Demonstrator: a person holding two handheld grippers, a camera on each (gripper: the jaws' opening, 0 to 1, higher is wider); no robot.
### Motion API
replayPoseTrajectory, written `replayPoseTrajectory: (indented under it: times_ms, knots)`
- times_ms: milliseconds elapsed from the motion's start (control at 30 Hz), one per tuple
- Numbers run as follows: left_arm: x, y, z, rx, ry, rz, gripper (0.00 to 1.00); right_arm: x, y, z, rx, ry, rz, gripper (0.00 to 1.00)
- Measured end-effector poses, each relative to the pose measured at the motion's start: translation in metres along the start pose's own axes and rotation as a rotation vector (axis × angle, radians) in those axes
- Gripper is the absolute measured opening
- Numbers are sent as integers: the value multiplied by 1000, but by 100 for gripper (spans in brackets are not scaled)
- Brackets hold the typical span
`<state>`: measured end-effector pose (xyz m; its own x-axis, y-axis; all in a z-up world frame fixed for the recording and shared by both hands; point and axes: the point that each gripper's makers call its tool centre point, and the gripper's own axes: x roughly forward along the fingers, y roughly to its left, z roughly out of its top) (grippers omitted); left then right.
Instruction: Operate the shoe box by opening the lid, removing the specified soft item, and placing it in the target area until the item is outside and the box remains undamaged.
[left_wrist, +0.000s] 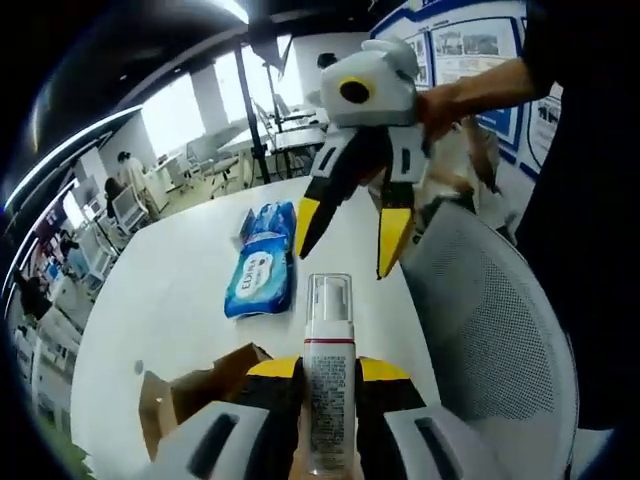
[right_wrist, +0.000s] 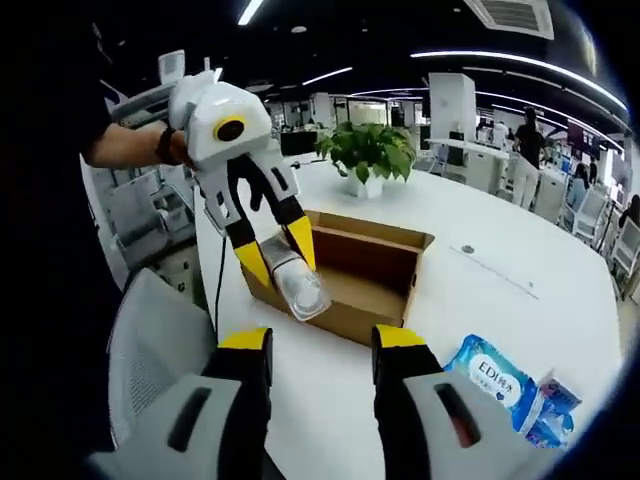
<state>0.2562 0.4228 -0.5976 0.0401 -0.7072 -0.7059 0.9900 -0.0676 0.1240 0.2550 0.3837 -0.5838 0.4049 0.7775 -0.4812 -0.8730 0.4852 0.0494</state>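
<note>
The left tongs (left_wrist: 328, 372) are closed on a clear pump bottle (left_wrist: 328, 370) with a printed label and a red band, its pump head pointing away from the camera. In the right gripper view the same left tongs (right_wrist: 278, 255) hang over the near edge of the open cardboard shoe box (right_wrist: 375, 262), the bottle (right_wrist: 298, 285) tilted between their yellow tips, above the box's inside. The right tongs (right_wrist: 320, 345) stand wide open and hold nothing, with white tabletop (right_wrist: 480, 250) between their jaws; in the left gripper view they (left_wrist: 352, 248) hover in the air beyond the bottle, a hand (left_wrist: 440, 105) behind them. Ahead of and left of the left tongs a blue wet-wipes pack (left_wrist: 262, 262) lies flat on the tabletop; in the right gripper view it (right_wrist: 505, 385) sits just right of the right tongs. A grey mesh chair back (left_wrist: 490, 330) stands right of the left tongs. Beyond the box a potted green plant (right_wrist: 368, 152) stands on the tabletop.
</note>
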Motion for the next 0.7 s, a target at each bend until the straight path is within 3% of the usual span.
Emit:
replayPoseTrajectory:
  times_ms: [200,533,700]
  knots:
    - [-1,-9,14,20,-32,-33,20,5,23,9,-98,3,66,36]
    - [-9,-24,38,33,-113,-115,20,-1,34,22,-164,-31,111,26]
    - [-9,-24,41,19,-132,-145,20,-4,40,28,-175,-53,130,20]
